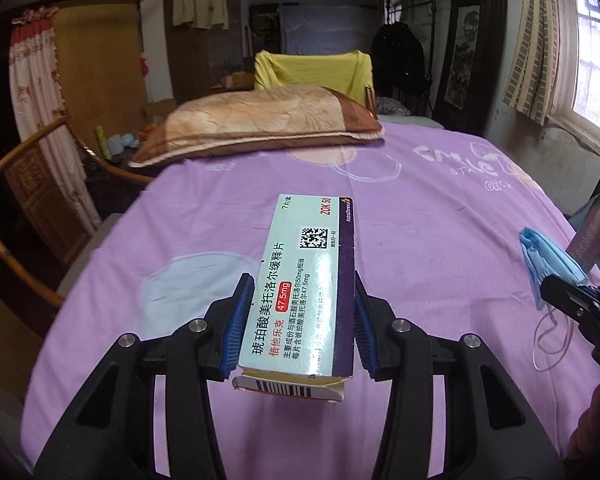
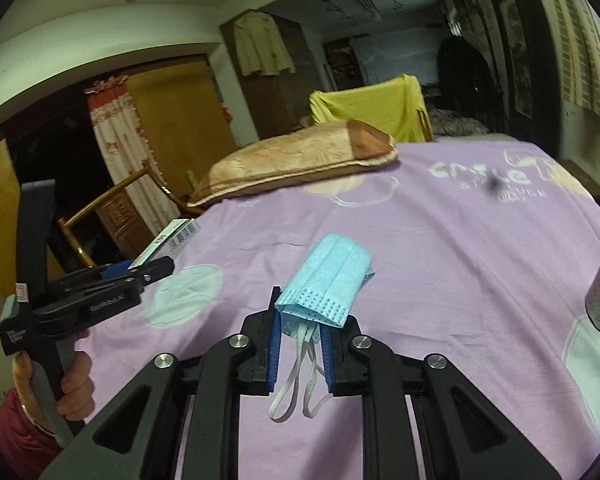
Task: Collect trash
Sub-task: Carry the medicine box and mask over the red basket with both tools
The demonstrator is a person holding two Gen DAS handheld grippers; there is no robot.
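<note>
Blue-padded left tongs (image 1: 300, 320) clamping medicine box (image 1: 304, 288), right tongs (image 2: 299, 344) apparently pinching mask (image 2: 328, 284)

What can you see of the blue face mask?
The blue face mask is a pleated disposable one, looks like nonwoven fabric, folded over on itself. The right gripper pinches its lower edge between blue fingers, holding it above the purple bedsheet. Its white ear loops dangle below.
</note>
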